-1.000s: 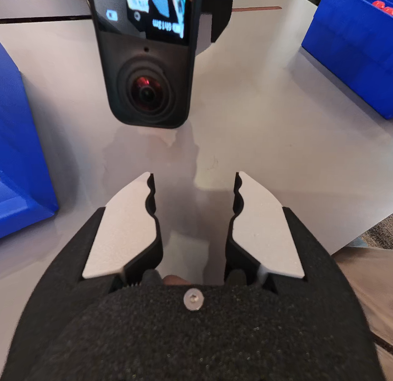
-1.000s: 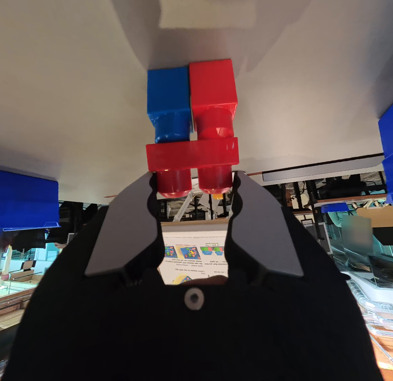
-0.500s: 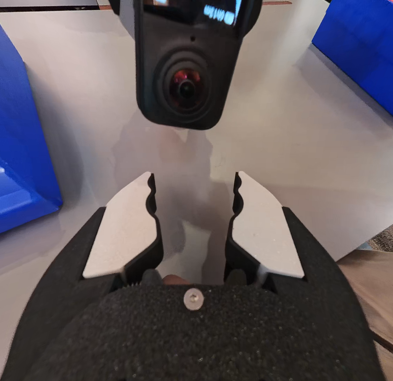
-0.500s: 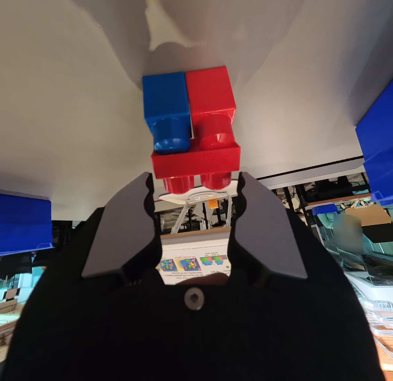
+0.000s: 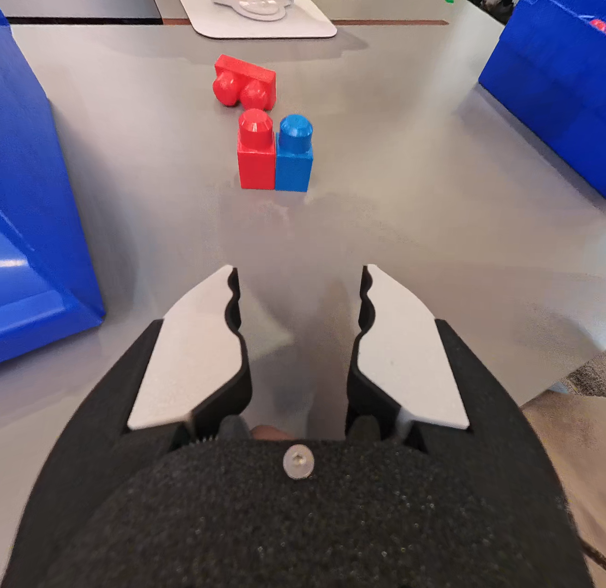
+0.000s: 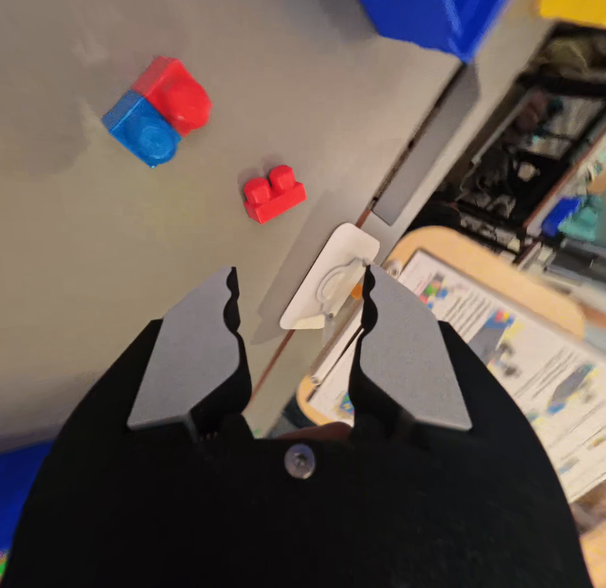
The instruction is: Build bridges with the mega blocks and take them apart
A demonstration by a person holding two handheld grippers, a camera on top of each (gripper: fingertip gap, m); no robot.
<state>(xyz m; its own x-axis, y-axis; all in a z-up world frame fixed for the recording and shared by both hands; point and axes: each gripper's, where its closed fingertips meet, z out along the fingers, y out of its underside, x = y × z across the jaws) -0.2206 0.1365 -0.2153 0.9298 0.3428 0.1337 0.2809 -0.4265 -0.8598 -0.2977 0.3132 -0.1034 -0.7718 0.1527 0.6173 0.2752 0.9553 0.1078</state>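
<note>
Both tongs wide, empty: left (image 5: 297, 273), right (image 6: 299, 273). Span (image 5: 244, 81) off pillars (image 5: 274, 155), tipped on worktop (image 5: 410, 178); bridge apparently dismantled.

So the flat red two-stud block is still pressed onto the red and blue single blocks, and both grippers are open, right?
Not quite. The flat red two-stud block lies on the table, apart from the red single block and blue single block, as the left wrist view shows. Left gripper and right gripper are open.

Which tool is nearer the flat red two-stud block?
Probably right. The right tool sits just short of the flat red block; the left tool is farther, behind the upright pair.
</note>
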